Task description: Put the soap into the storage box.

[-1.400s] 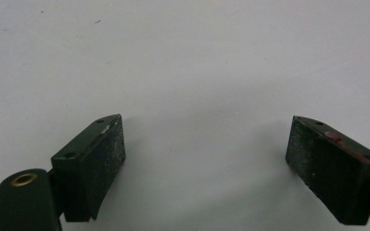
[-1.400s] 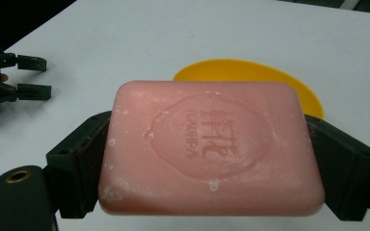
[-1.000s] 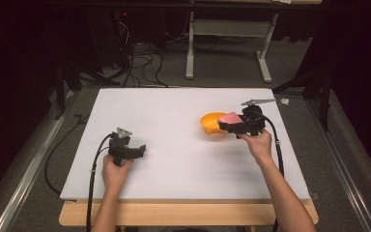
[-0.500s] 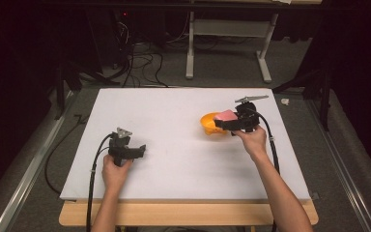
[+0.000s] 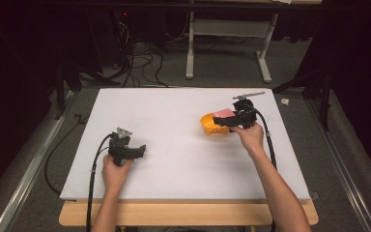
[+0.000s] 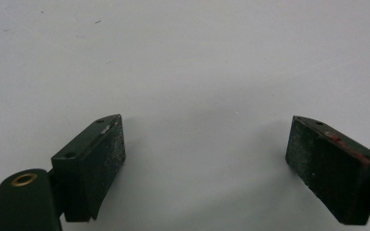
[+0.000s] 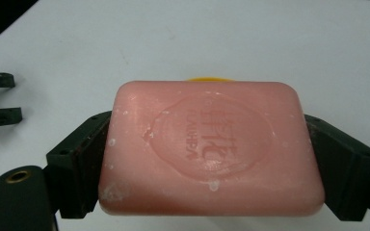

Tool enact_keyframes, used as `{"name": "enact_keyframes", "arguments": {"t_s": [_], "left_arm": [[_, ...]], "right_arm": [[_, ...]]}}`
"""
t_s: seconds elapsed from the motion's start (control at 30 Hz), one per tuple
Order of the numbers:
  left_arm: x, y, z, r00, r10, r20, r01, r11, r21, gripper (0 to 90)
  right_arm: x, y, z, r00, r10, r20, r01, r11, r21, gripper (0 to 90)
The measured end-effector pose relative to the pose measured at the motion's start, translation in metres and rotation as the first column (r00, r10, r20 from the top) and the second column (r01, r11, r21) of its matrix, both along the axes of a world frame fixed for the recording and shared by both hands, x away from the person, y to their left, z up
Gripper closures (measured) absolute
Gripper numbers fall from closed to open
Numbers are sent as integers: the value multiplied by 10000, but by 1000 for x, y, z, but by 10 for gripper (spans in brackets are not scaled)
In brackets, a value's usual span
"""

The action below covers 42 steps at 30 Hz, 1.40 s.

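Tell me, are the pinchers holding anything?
The right gripper holds a pink bar of soap, its jaws pressing the two short ends. The left gripper is open, holding nothing.

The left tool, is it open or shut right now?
Open. In the left gripper view the left tool's two black jaws stand wide apart, with nothing between them but bare white table.

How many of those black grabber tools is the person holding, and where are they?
2. The left gripper rests open near the table's front left; the right gripper clamps a pink soap bar over the orange dish.
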<state>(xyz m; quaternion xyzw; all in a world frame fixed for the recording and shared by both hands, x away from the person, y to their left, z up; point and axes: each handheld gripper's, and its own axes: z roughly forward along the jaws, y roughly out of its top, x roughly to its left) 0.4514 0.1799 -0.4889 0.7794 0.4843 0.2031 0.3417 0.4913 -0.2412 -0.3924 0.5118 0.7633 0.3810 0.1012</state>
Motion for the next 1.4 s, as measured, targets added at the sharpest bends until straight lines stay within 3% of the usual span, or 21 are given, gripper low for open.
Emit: {"name": "enact_keyframes", "arguments": {"t_s": [0.5, 0.67, 1.2, 1.4], "left_arm": [[0, 0, 0, 10000, -5, -9, 5, 10000, -11, 142], [0, 0, 0, 10000, -22, -22, 23, 10000, 9, 142], [0, 0, 0, 10000, -23, -26, 23, 10000, 5, 142], [0, 0, 0, 10000, -23, -30, 23, 10000, 2, 142]], "right_arm": [[17, 16, -9, 9977, -304, -609, 279, 9987, -415, 136], [24, 15, -15, 9958, -469, -790, 446, 9985, -308, 136], [30, 18, -28, 9902, -597, -1266, 504, 9959, -750, 136], [35, 15, -32, 9856, -729, -1524, 649, 9963, -566, 135]]}}
